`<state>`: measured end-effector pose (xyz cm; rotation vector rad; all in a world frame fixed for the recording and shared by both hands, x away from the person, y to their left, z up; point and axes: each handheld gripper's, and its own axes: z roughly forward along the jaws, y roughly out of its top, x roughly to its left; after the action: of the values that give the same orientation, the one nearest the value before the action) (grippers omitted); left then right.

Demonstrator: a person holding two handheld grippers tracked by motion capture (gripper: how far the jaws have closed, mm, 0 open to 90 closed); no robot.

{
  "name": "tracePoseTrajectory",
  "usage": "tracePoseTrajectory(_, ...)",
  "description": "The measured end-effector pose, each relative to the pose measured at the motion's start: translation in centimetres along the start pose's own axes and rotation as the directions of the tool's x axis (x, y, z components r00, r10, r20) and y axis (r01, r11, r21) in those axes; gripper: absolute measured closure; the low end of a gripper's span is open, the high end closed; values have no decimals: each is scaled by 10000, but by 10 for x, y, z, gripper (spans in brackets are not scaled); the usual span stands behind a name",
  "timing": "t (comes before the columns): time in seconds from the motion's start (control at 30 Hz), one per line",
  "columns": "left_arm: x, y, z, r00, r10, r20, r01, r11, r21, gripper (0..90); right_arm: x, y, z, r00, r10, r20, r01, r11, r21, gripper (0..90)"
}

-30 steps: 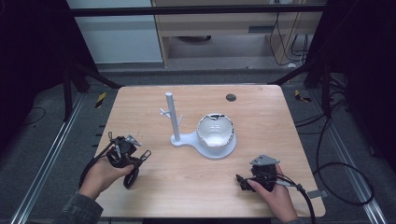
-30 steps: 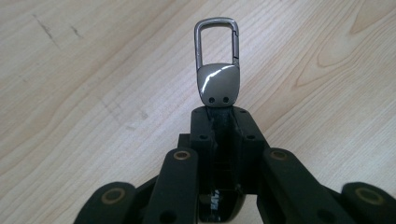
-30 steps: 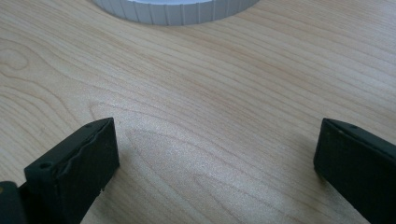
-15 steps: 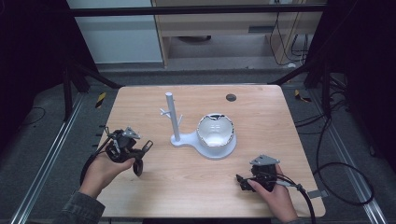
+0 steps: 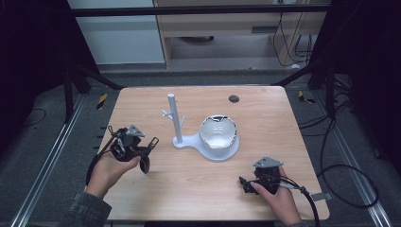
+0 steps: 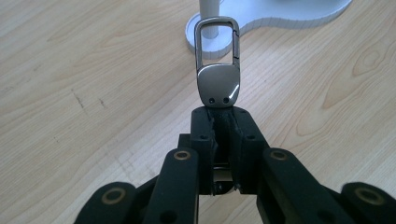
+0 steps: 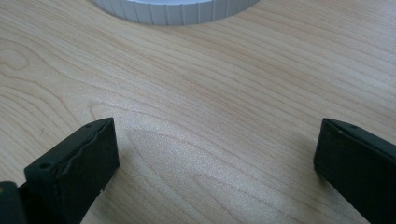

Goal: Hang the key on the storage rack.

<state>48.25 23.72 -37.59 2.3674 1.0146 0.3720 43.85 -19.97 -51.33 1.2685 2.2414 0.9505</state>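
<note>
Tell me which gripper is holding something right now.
The left gripper: its jaws are shut on a metal clip. The right gripper has its jaws wide apart over bare table.

So on the wooden table (image 5: 156,189) there's one white stand (image 5: 189,141) with one upright post (image 5: 173,116), and one white bowl (image 5: 217,132) sits on that stand's base just right of the post. One metal carabiner clip (image 6: 217,70) is up in front of the stand. Two grippers total: one left gripper (image 5: 144,151) left of the stand, one right gripper (image 5: 246,183) to its right.
</note>
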Motion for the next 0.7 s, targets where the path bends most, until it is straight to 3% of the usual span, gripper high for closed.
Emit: tracePoseTrajectory(0.7, -6, 13, -4, 9997, 99, -242, -119, 9963, -855, 806, 0, 0, 0, 10000, 6, 0, -6, 10000, -1, 5)
